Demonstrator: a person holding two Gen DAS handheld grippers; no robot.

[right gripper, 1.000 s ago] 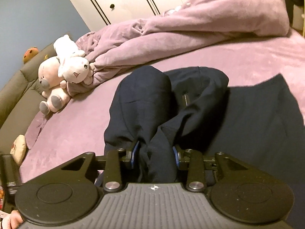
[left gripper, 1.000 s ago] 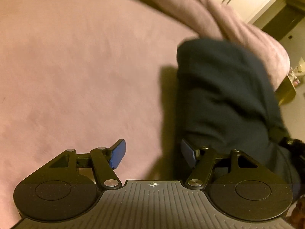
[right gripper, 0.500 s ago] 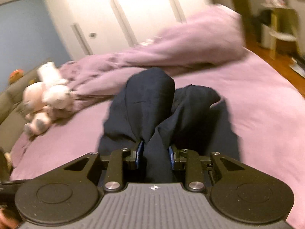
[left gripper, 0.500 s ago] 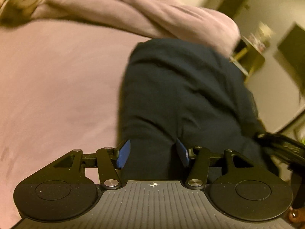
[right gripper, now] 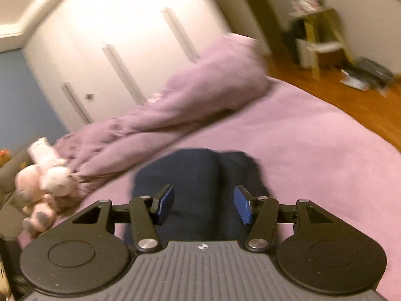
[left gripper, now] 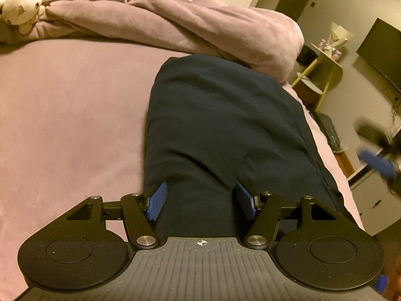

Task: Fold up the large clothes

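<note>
left gripper [left gripper: 200, 200]: its 2 blue pads have just been opening, dark garment [left gripper: 220, 125] between them, seemingly loose | right gripper [right gripper: 204, 205]: has just been opening, pads clear of the cloth, released | garment: folded, directly ahead of both tools on the pink bed [left gripper: 70, 125] | view: right camera blurred | beyond: rumpled blanket [left gripper: 175, 25]

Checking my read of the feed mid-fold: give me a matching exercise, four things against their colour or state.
Things:
1. garment
2. duvet
3. plush toy
4. right gripper

States:
A. bunched up, mauve, at the bed's far side
B. open, jaws just opened
C. dark navy, lying on the bed
D. pale pink, beside the duvet's end

Pairs: 1-C, 2-A, 3-D, 4-B
</note>
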